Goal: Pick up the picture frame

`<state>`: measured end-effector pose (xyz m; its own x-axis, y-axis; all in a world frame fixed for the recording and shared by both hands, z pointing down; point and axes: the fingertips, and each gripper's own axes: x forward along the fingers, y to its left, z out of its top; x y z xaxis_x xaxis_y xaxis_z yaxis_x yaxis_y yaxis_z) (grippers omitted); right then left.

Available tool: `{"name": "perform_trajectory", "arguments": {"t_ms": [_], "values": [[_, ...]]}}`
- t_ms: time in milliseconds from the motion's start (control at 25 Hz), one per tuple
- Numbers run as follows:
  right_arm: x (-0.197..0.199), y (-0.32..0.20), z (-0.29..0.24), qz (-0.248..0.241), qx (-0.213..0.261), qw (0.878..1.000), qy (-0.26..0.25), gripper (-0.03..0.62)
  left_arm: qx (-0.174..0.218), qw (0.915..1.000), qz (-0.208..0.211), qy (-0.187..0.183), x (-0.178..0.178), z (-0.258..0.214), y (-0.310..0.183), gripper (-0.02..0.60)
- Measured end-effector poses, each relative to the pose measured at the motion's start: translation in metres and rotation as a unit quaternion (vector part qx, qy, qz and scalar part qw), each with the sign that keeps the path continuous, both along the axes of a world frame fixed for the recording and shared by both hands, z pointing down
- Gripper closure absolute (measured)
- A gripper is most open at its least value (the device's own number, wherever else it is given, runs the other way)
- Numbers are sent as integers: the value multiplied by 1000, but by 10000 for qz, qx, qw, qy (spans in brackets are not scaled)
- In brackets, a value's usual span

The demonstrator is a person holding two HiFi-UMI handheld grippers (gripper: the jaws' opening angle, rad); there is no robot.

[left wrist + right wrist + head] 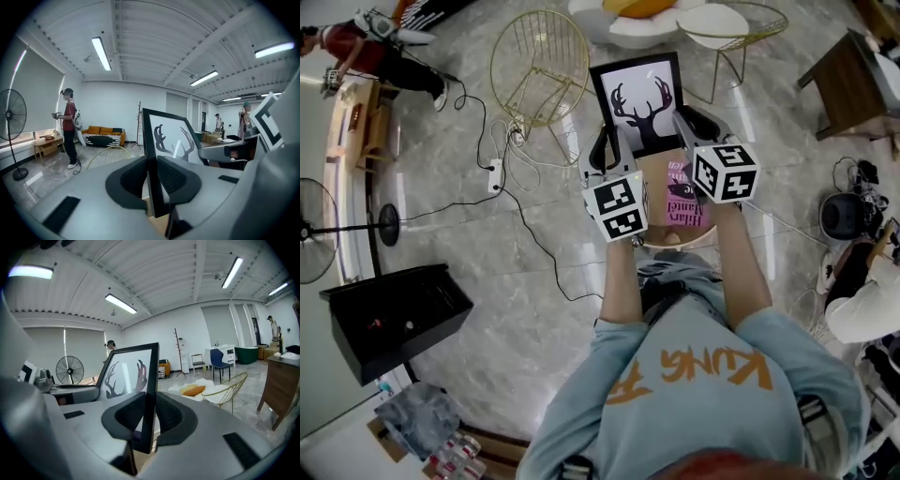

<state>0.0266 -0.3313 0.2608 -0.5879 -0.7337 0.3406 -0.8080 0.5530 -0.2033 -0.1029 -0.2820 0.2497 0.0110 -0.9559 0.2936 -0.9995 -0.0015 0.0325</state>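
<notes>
Picture frame (639, 98) with antler print, lifted above round worktop (677, 242) carrying pink magazine (682, 204). Left gripper (607, 150) fingers clamped on frame's left edge, right gripper (686, 127) fingers clamped on right edge.

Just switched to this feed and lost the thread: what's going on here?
A person holds the picture frame between two grippers: the left claw is shut on its left edge, the right claw on its right edge. The frame is held clear of the small round table below, where a pink magazine lies.
</notes>
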Motion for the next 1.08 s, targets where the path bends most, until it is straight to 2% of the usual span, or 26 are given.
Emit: {"name": "perform_trajectory", "arguments": {"t_ms": [200,400,600,1080], "values": [[0,3,-45,-22,572,9983,-125,530,423,9989,62,-187,2,-44,5,502],[-13,-7,-73,-108,872,9959,-223,528,654,9977,51,-198,-12,-71,-5,502],[0,0,-102,-226,1171,9924,-319,526,881,9958,-27,-243,2,-98,3,502],[24,2,-105,-173,1331,9904,-336,526,929,9953,-24,-284,24,-100,3,502]]}}
